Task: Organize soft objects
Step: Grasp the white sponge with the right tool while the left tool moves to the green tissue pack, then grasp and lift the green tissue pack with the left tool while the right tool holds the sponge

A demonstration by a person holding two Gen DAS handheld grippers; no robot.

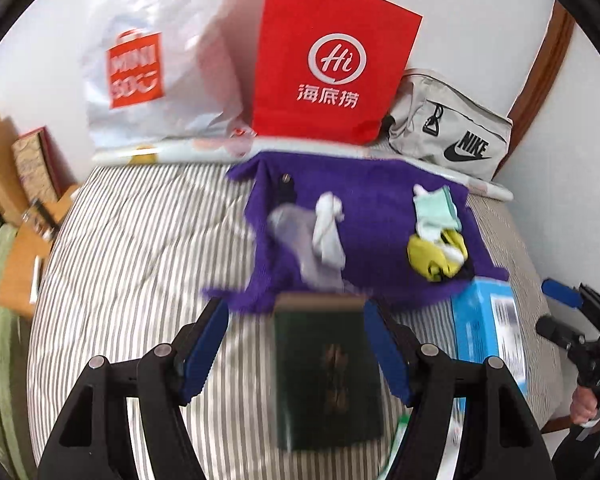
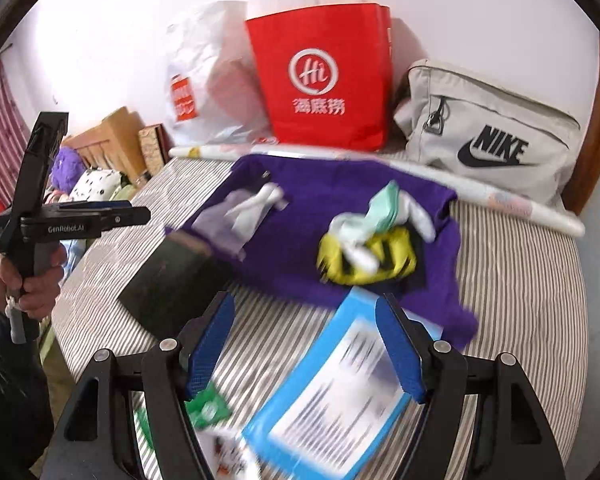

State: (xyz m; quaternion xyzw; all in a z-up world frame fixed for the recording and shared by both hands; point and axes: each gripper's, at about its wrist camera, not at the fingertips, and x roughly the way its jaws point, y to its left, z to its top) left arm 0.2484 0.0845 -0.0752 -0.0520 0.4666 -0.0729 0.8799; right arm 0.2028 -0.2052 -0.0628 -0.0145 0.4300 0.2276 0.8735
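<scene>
A purple cloth [image 1: 364,240] [image 2: 340,200] is spread on the striped bed. On its left lie a white sock [image 1: 328,232] [image 2: 256,204] and a pale lilac sock [image 1: 296,240]. On its right sits a heap of mint, white and yellow socks [image 1: 436,236] [image 2: 364,248]. My left gripper [image 1: 296,312] hangs open above a dark green book [image 1: 328,376], gripping nothing. My right gripper [image 2: 305,304] is open too, above a blue box [image 2: 332,396], short of the cloth's near edge. Each gripper shows in the other's view, held by a hand.
Against the wall stand a red paper bag [image 1: 328,60], a white plastic bag [image 1: 156,72] and a grey Nike bag [image 2: 492,132], with a rolled sheet [image 2: 500,196] in front. A green packet [image 2: 208,408] lies near the box. Wooden furniture [image 1: 20,272] borders the bed's left side.
</scene>
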